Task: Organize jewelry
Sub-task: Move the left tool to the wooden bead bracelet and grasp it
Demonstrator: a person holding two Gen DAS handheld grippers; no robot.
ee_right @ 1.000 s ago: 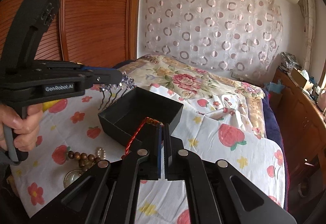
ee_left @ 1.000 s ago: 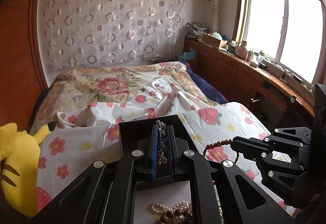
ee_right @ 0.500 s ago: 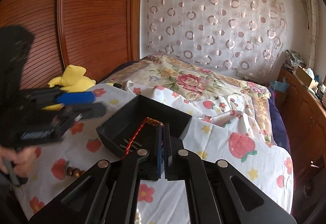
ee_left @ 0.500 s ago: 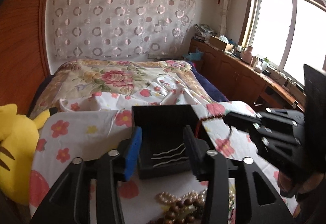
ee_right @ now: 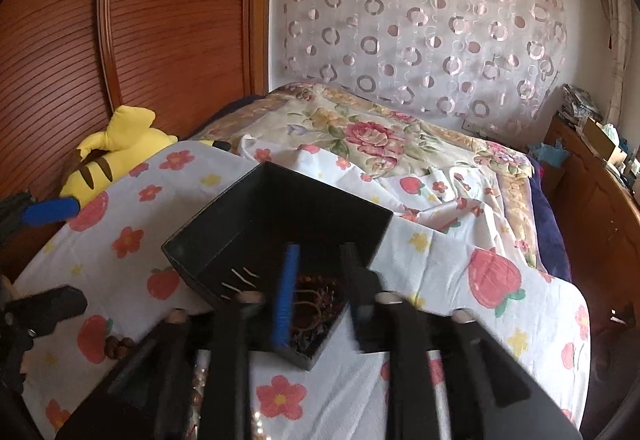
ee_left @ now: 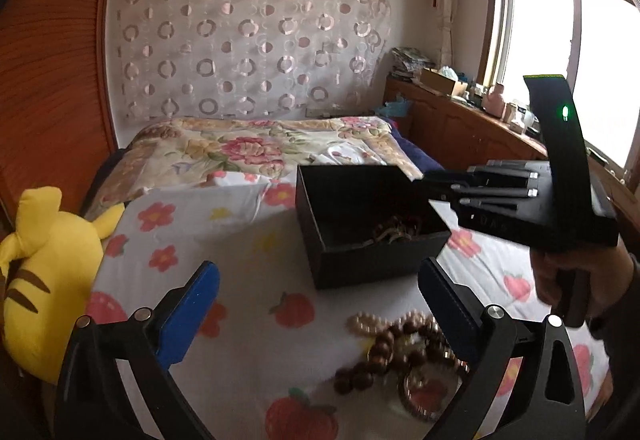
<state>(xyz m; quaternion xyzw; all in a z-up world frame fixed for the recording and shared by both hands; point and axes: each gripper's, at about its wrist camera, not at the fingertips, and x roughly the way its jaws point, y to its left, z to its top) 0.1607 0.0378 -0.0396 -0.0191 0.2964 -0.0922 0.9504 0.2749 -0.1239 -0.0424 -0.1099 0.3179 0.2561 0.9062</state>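
Observation:
A black open box (ee_left: pixel 360 260) (ee_right: pixel 224 224) sits on the flowered sheet. In it lie a silver hair comb (ee_right: pixel 240 276) and a brown bead bracelet on red cord (ee_left: pixel 394 232) (ee_right: pixel 316 300). My left gripper (ee_left: pixel 318 280) (ee_right: pixel 48 260) is in front of the box, its jaws opening wide with nothing between them. My right gripper (ee_right: pixel 320 256) (ee_left: pixel 436 179) hangs over the box's right side, its jaws opening, the bracelet lying loose below them. A heap of pearl and wooden bead strings (ee_left: pixel 400 344) lies on the sheet near my left gripper.
A yellow plush toy (ee_left: pixel 40 280) (ee_right: pixel 116 143) lies at the left bed edge against the wooden headboard (ee_right: pixel 120 39). A rumpled flowered quilt (ee_left: pixel 248 147) lies beyond the box. A wooden cabinet (ee_left: pixel 460 127) with clutter runs under the window on the right.
My left gripper opened, dropped the silver comb into the box and drew back toward the bead heap. My right gripper started to part and the red-cord bracelet fell into the box.

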